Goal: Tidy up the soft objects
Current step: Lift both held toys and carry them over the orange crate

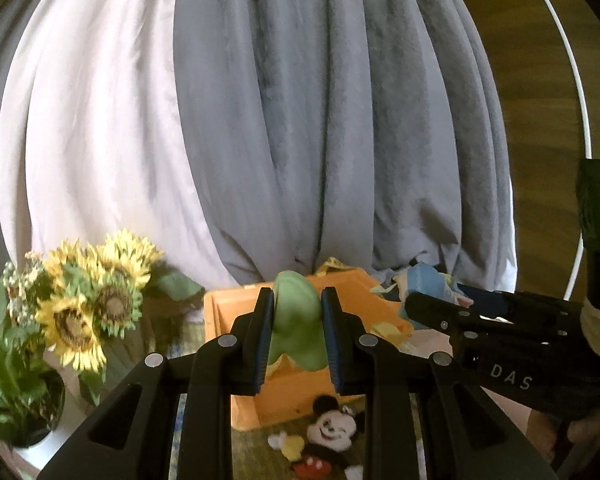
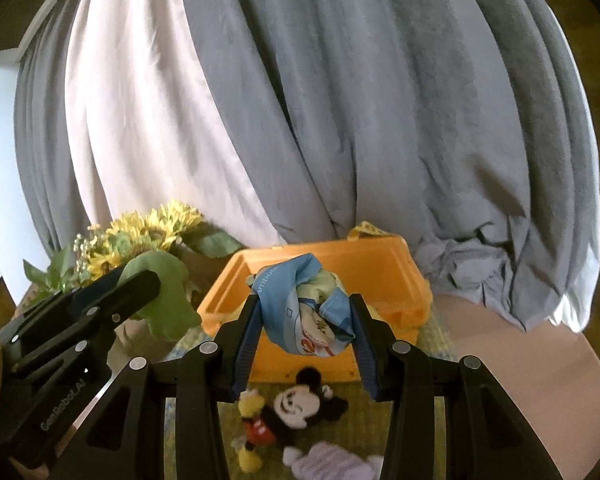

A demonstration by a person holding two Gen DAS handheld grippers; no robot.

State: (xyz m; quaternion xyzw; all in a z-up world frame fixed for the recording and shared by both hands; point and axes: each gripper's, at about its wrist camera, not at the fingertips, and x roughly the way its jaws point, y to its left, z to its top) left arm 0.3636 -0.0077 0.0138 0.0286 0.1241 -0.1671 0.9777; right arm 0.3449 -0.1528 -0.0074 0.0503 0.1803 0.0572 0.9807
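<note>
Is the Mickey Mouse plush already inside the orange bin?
No, the Mickey Mouse plush lies on the mat in front of the orange bin, outside its near wall.

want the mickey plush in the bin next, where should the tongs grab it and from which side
Grip the Mickey plush across its red-shorts middle, coming from above. It lies flat on its back on the mat in front of the orange bin, so only the top is reachable; the waist looks narrower than the big head and ears. Both tongs are full now: left on the green toy, right on the blue bundle.
</note>
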